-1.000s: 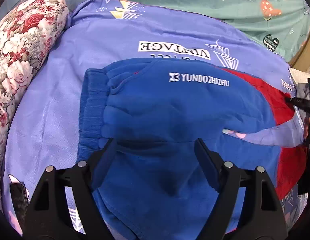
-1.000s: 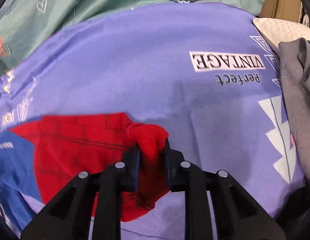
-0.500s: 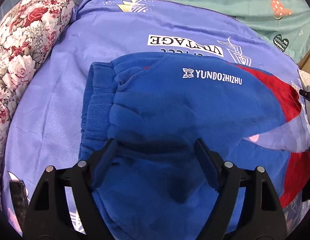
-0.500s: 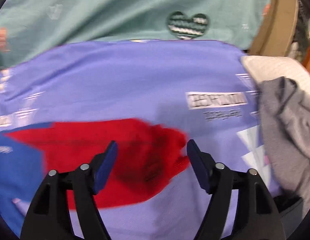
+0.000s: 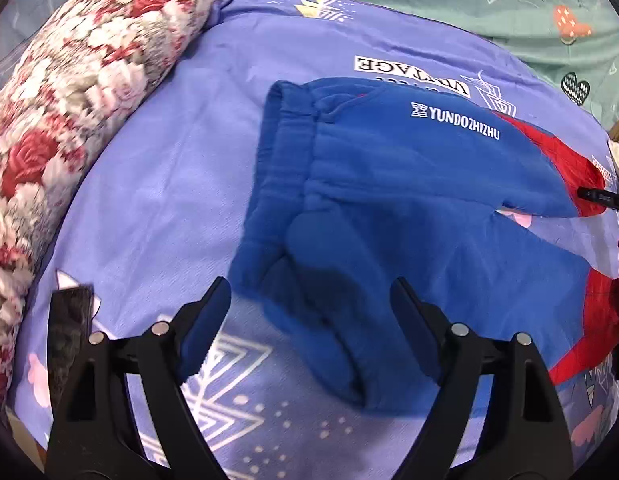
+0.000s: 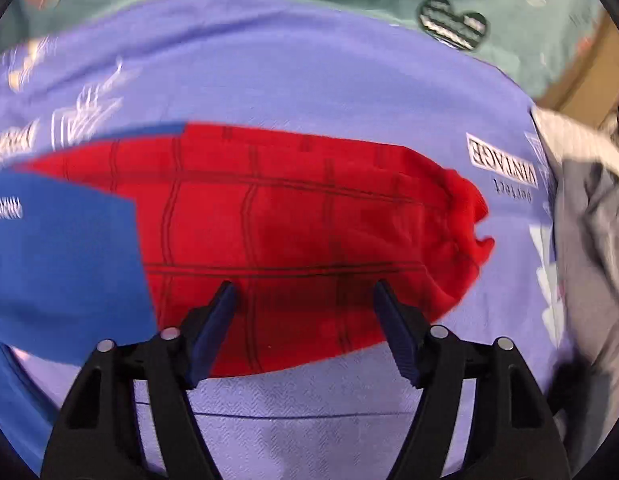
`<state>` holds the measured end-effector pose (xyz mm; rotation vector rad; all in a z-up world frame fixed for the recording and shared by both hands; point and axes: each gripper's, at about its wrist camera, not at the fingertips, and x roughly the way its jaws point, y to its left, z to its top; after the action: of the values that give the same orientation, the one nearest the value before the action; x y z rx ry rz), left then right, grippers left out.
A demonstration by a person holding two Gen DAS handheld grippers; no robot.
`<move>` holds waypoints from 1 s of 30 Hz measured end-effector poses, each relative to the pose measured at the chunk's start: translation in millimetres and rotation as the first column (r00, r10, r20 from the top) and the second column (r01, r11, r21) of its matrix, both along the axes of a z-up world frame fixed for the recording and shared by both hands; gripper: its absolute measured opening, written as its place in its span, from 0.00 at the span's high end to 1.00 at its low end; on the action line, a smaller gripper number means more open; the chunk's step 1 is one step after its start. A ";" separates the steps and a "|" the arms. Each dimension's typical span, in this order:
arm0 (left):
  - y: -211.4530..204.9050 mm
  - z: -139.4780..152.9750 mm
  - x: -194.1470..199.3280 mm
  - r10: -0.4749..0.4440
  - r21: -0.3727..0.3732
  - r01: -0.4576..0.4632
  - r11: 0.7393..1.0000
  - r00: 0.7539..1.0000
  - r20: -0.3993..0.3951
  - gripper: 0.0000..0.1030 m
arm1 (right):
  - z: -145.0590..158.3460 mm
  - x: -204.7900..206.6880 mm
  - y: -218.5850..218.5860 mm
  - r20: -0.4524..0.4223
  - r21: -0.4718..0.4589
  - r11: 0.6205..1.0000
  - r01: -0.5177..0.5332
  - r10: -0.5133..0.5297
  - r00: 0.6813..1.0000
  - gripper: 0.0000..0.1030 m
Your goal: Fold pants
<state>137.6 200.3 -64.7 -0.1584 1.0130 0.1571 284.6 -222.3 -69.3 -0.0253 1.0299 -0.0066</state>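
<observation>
The pants [image 5: 389, 200] lie flat on the purple bedcover [image 5: 169, 200], with a blue waist part and red legs. In the left wrist view the elastic waistband [image 5: 285, 152] is at the left. My left gripper [image 5: 309, 304] hangs over the waistband's near corner, its jaws wide and still opening, and they grip nothing. In the right wrist view a red leg [image 6: 309, 220] with dark web lines runs to its cuff [image 6: 465, 220] at the right. My right gripper [image 6: 305, 300] stands open above the leg's near edge, its pads clear of the cloth.
A floral pillow [image 5: 69, 120] lies along the left. A green sheet [image 5: 469, 0] lies behind the bedcover. A grey garment [image 6: 589, 260] and a white cushion [image 6: 569, 136] lie at the right. A dark flat object [image 5: 69, 320] rests by the left gripper.
My right gripper let go of the red cuff, opened wide and drew back along the leg. My left gripper pulled back toward the waistband's near corner, baring bedcover beneath it.
</observation>
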 end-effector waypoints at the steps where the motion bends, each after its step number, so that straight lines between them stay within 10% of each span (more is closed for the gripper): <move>1: 6.0 -0.7 -7.3 0.017 -0.019 -0.017 1.000 1.000 0.002 0.17 | 3.8 -10.2 7.6 0.000 0.057 0.997 -0.054 0.054 0.999 0.31; 9: 17.2 -15.9 -28.3 0.068 -0.095 -0.070 0.993 0.997 -0.028 0.17 | -14.2 -70.1 134.2 -0.099 0.261 0.820 -0.509 0.547 0.831 0.40; 17: 16.7 -17.1 -31.4 0.080 -0.116 -0.081 0.990 0.997 -0.011 0.17 | -31.7 -43.2 196.3 -0.045 0.158 0.802 -0.576 0.588 0.807 0.50; 22: 13.9 -17.3 -26.0 0.078 -0.110 -0.078 0.991 0.997 -0.005 0.17 | -35.6 -48.4 223.8 -0.044 0.044 0.774 -0.632 0.634 0.772 0.96; 24: 15.2 -18.3 -24.6 0.081 -0.126 -0.081 0.989 0.997 -0.006 0.17 | -35.6 -61.0 220.0 -0.037 -0.021 0.751 -0.660 0.659 0.751 0.97; 30: 21.9 -22.2 -24.9 0.098 -0.146 -0.099 0.984 0.995 -0.010 0.17 | -18.7 -73.4 164.9 -0.020 0.191 0.778 -0.599 0.613 0.790 0.98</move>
<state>112.7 222.3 -87.0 -0.3423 1.0202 0.1734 211.2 -57.4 -88.0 -0.2007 1.0625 0.6873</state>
